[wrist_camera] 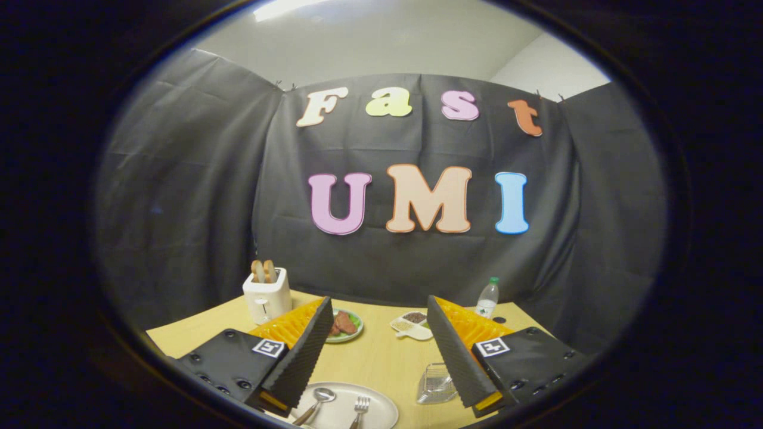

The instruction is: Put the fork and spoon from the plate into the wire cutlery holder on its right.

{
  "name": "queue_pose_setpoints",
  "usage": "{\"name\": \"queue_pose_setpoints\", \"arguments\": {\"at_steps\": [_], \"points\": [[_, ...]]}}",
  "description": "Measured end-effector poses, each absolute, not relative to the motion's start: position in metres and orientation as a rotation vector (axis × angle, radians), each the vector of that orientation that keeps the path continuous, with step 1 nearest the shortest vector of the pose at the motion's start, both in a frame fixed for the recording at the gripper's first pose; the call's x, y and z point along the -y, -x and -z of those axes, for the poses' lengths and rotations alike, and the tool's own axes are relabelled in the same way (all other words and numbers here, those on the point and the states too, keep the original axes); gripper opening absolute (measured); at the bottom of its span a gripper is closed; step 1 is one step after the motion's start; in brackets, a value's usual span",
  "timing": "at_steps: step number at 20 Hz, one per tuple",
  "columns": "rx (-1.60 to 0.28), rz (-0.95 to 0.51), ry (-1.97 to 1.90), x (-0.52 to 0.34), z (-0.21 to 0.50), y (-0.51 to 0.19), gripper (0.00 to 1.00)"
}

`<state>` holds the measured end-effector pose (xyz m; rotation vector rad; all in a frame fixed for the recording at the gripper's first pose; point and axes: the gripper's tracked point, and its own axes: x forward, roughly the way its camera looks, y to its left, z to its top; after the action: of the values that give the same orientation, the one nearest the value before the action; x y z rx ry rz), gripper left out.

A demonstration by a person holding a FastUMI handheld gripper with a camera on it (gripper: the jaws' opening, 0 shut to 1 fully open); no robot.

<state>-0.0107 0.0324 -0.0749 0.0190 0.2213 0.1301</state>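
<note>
On the wooden table [369, 357], your gripper [378, 390] hangs open and empty. Between its fingers sits the plate [381, 411], with spoon [318, 402] and fork [360, 410] side by side, heads pointing away from you. The wire cutlery holder [436, 384] stands just right.

The claw [381, 351] hangs above the table, its two fingers spread wide, gripping nothing.
</note>
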Motion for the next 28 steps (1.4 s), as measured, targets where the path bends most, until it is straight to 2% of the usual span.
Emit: {"name": "queue_pose_setpoints", "arguments": {"at_steps": [14, 28], "points": [[-0.485, -0.172, -0.053, -0.042, 0.169, 0.034, 1.0], [-0.826, -0.242, -0.023, -0.052, 0.274, 0.082, 1.0]]}}
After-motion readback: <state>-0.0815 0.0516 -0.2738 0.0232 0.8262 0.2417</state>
